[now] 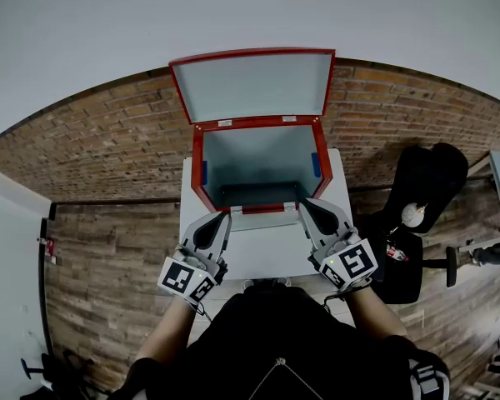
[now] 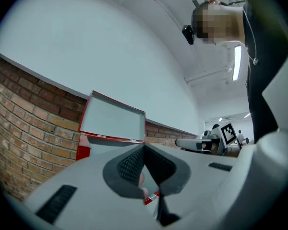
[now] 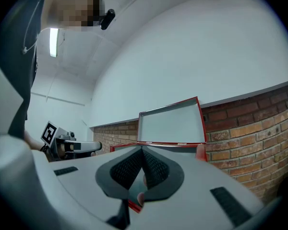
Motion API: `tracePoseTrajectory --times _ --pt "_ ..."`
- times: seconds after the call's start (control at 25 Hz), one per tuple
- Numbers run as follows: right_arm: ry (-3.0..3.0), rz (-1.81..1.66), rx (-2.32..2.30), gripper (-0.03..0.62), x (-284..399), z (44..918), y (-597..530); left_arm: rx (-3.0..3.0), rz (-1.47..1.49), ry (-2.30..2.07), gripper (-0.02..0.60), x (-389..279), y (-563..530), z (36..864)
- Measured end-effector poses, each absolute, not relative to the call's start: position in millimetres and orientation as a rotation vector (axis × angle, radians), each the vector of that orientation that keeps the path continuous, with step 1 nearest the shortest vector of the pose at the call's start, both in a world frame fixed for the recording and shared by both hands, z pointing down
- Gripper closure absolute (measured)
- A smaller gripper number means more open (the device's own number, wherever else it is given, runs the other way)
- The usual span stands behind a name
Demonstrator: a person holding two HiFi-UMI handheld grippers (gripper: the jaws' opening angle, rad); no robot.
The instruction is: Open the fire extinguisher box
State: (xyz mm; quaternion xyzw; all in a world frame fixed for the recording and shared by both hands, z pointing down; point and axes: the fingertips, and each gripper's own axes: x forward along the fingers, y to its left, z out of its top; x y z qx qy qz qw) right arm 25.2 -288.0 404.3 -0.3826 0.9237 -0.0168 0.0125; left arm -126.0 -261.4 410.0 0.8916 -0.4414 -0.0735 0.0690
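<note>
The red fire extinguisher box (image 1: 197, 161) stands on a white stand (image 1: 258, 257) against the brick wall. Its lid (image 1: 252, 86) is swung up and leans back on the wall, and the grey inside shows nothing in it. My left gripper (image 1: 226, 215) is shut and empty, its tips just short of the box's front rim at the left. The right gripper (image 1: 303, 202) is also shut and empty, at the rim's right end. The raised lid (image 2: 113, 119) shows above the shut jaws in the left gripper view, and the lid (image 3: 172, 123) shows likewise in the right gripper view.
A black chair with a bag (image 1: 429, 177) stands on the wooden floor to the right of the stand. A white panel (image 1: 12, 265) rises at the left edge. The brick wall (image 1: 108, 132) runs behind the box.
</note>
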Motion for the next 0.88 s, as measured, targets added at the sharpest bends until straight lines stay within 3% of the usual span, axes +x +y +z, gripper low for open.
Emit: tracePoseTrajectory --times 0.88 --pt "2.87 -0.085 -1.228 0.576 28.6 409.0 -297.3 2.678 -0.212 -1.328 0.532 -128.5 -268.5 414.2"
